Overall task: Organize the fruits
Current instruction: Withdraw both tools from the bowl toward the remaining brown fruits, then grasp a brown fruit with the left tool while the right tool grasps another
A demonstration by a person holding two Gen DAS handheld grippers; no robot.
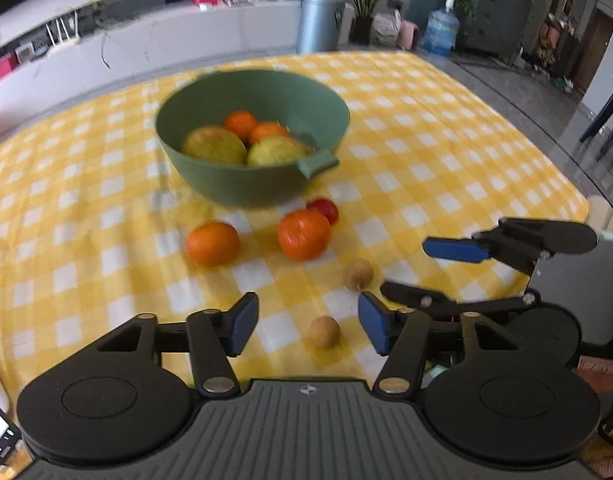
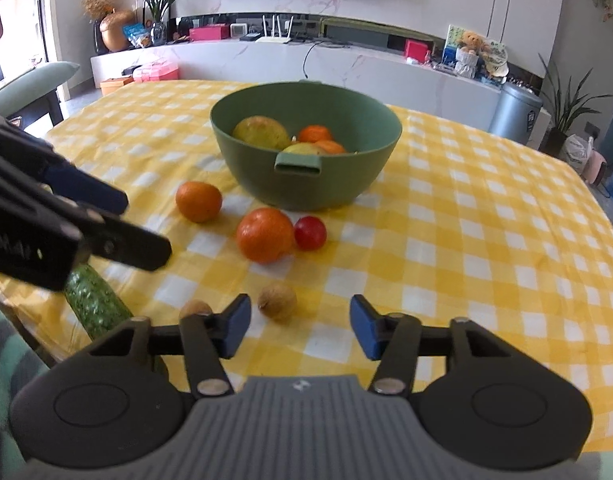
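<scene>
Fruits sat split between the green bowl (image 2: 306, 152) and the yellow checked cloth (image 2: 486, 240). We counted two yellow-green fruits and two oranges inside the bowl, which stood mid-table with its lug handle facing us.

Loose on the cloth, just in front of the bowl: small orange (image 2: 198, 201), large orange (image 2: 265, 234) touching a red round fruit (image 2: 310, 233), and two small brown fruits nearer us.

Left gripper (image 1: 306, 326): jaws partly open, nothing gripped. The near brown fruit (image 1: 324, 332) lay between the blue pads (image 1: 242, 324) in its own view, closer to the right pad, no contact that we could see (frame was blurred, so we couldn't rule out a light touch).

Right gripper (image 2: 300, 328): jaws partly open, empty. The far brown fruit (image 2: 277, 302) lay just ahead of the tips, nearer the left pad, not touching. In the left wrist view this gripper sat just to the right, its fingers close beside that same fruit.

Both grippers hung low over the near edge of the table, close to each other, so side room between them was tight.

Open cloth lay right of the bowl, clear out to the table's right edge. A green speckled vegetable (image 2: 94, 300) lay at the near left edge, partly under the left gripper.
</scene>
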